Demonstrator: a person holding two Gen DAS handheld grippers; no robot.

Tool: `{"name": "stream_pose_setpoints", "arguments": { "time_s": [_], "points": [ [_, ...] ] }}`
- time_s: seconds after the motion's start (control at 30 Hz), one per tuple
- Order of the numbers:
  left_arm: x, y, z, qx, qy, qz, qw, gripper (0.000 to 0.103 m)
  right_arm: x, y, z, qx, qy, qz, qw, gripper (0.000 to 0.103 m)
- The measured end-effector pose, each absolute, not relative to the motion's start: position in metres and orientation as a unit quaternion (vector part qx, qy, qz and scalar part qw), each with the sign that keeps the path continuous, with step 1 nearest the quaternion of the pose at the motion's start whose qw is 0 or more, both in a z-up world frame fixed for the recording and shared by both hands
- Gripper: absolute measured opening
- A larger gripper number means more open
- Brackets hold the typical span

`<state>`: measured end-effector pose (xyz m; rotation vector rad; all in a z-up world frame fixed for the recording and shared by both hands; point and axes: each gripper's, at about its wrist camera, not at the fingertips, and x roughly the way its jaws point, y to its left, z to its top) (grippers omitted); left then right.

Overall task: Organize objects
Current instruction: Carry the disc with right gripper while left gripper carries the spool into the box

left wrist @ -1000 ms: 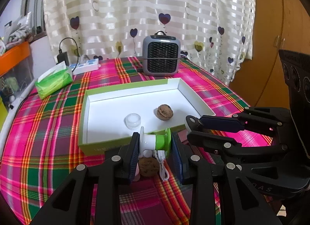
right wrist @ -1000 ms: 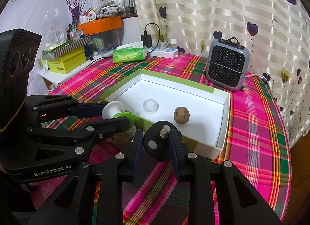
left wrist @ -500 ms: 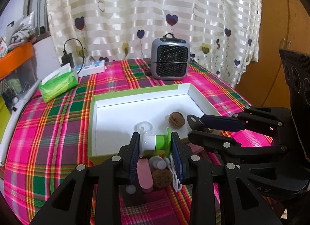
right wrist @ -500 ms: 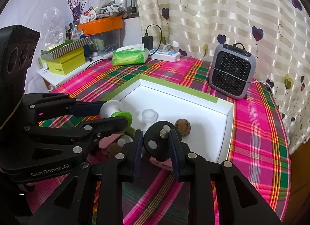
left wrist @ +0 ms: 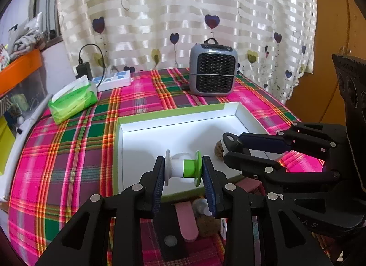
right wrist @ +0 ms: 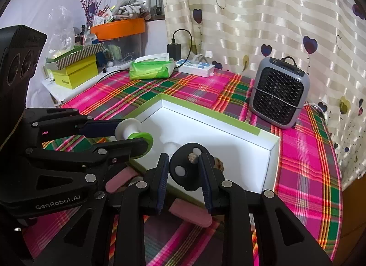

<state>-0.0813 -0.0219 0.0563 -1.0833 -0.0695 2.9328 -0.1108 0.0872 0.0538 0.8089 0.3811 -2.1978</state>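
Note:
My left gripper (left wrist: 183, 172) is shut on a white and green spool (left wrist: 184, 167), held in the air above the near edge of the green-rimmed white tray (left wrist: 173, 117). The spool also shows in the right wrist view (right wrist: 133, 133). My right gripper (right wrist: 184, 170) is shut on a black round piece with white dots (right wrist: 186, 165), just right of the left gripper. A walnut (left wrist: 219, 149) lies in the tray, mostly hidden. Pink strips (left wrist: 186, 221), a brown ball (left wrist: 207, 226) and small items lie on the cloth below the grippers.
A grey heater (left wrist: 213, 72) stands behind the tray. A green tissue pack (left wrist: 73, 100) and a white power strip (left wrist: 114, 80) lie at the back left. Yellow boxes (right wrist: 74, 73) and an orange bin (right wrist: 117, 28) sit on a side shelf.
Both grippers have risen and pulled back with their loads. The tray now sits lower and farther, and more of the loose items on the cloth show below.

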Motion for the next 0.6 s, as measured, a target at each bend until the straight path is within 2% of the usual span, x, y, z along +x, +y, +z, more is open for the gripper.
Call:
{"name": "stream_pose_setpoints", "arguments": {
  "time_s": [0.6],
  "points": [
    [-0.102,-0.036,0.033,-0.367,-0.028,0.930,-0.020,0.030,-0.132,0.072,0.034,0.341,0.145,-0.845,0.387,0.028]
  ]
}}
